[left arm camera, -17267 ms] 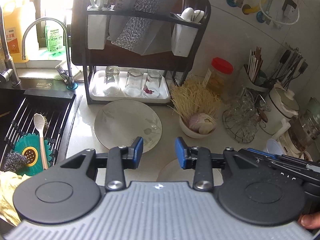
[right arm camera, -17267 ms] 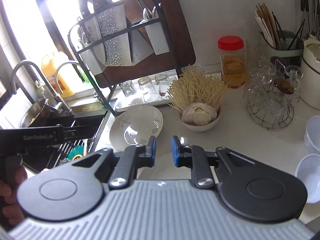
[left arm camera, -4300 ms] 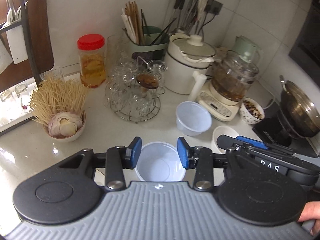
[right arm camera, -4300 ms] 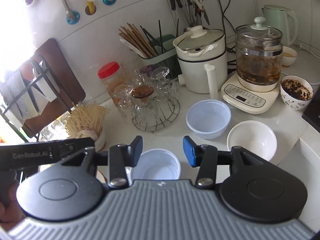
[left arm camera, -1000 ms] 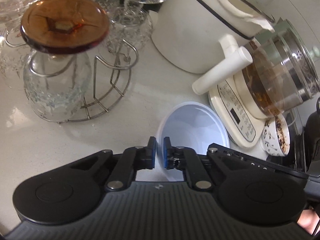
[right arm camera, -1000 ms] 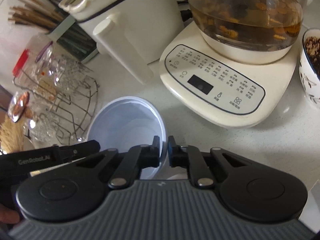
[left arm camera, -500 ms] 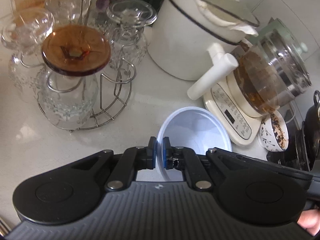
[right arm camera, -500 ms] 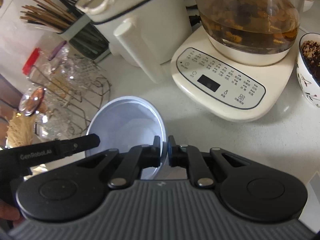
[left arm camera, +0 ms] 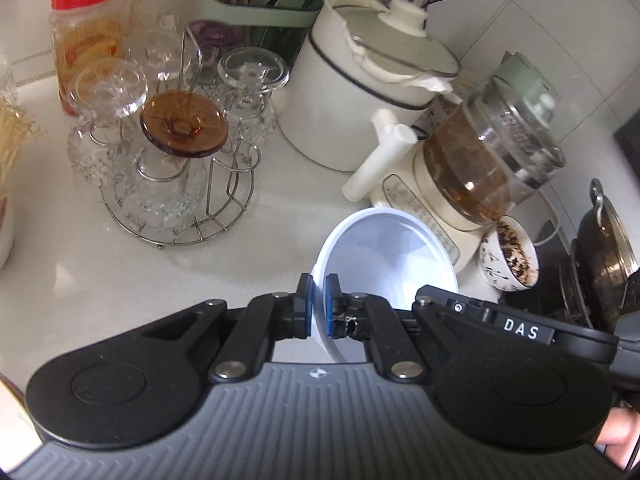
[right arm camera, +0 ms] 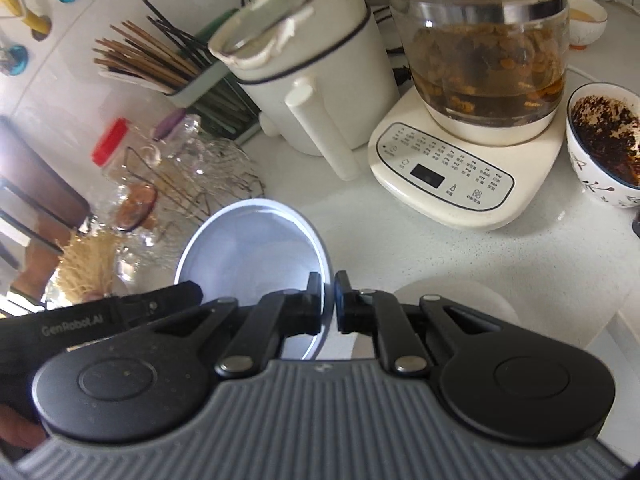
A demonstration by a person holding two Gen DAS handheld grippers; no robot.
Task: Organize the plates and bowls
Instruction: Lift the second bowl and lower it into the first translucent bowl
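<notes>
Both grippers pinch the same white plastic bowl [left arm camera: 390, 258]. The left gripper [left arm camera: 316, 304] is closed on the bowl's left rim, and the right gripper [right arm camera: 328, 300] is closed on its right rim. The bowl looks lifted and tilted above the white counter [left arm camera: 120, 276], in front of the glass kettle [right arm camera: 486, 48]. A pale round shape [right arm camera: 448, 300], maybe another bowl, sits below the right gripper.

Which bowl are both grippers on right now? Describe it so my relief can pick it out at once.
Find the cream kettle base with the glass kettle on the white counter. In front of it is the translucent white plastic bowl, empty and tilted, its rim pinched by the left gripper and right gripper. Unlike the patterned bowl nearby, it holds nothing.
</notes>
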